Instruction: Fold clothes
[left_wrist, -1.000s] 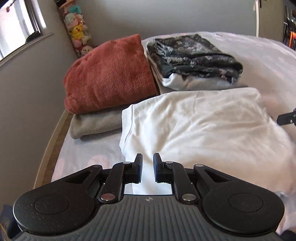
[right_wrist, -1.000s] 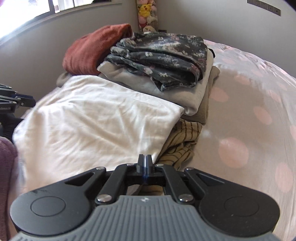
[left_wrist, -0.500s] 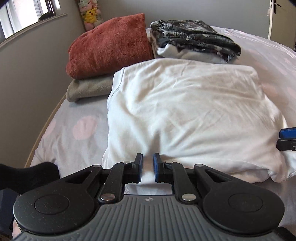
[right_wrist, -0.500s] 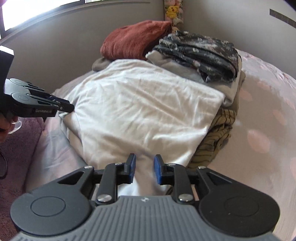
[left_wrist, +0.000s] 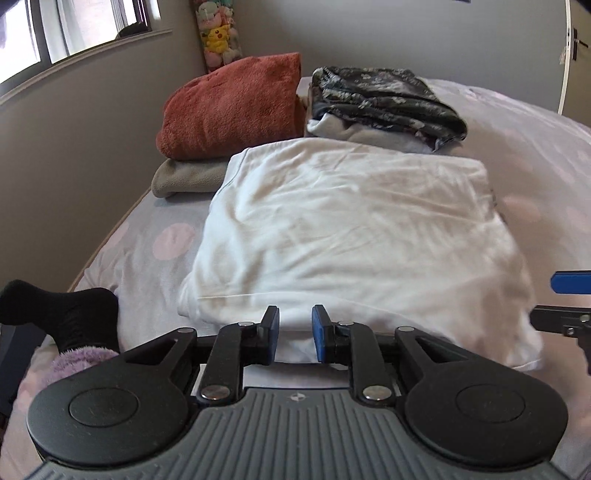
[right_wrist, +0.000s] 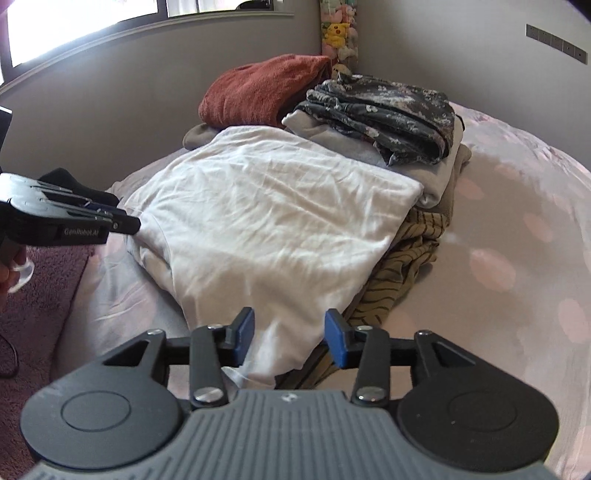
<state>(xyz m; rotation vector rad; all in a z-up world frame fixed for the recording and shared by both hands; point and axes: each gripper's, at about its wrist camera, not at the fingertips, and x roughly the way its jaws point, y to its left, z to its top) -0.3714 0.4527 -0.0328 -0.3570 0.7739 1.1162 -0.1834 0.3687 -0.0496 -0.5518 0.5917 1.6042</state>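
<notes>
White cotton garment (left_wrist: 351, 236) lies folded in a wrinkled rectangle on the bed (left_wrist: 147, 266), just near the far clothes stacks (right_wrist: 376, 110). Left tongs (left_wrist: 294, 334) stand narrowly open at its near edge, holding nothing. Right tongs (right_wrist: 290, 341) stand wider open over its near right corner, also empty.

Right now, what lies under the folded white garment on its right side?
A striped olive garment sticks out from under the white garment, bunched on the bed. How far it reaches underneath is covered.
</notes>
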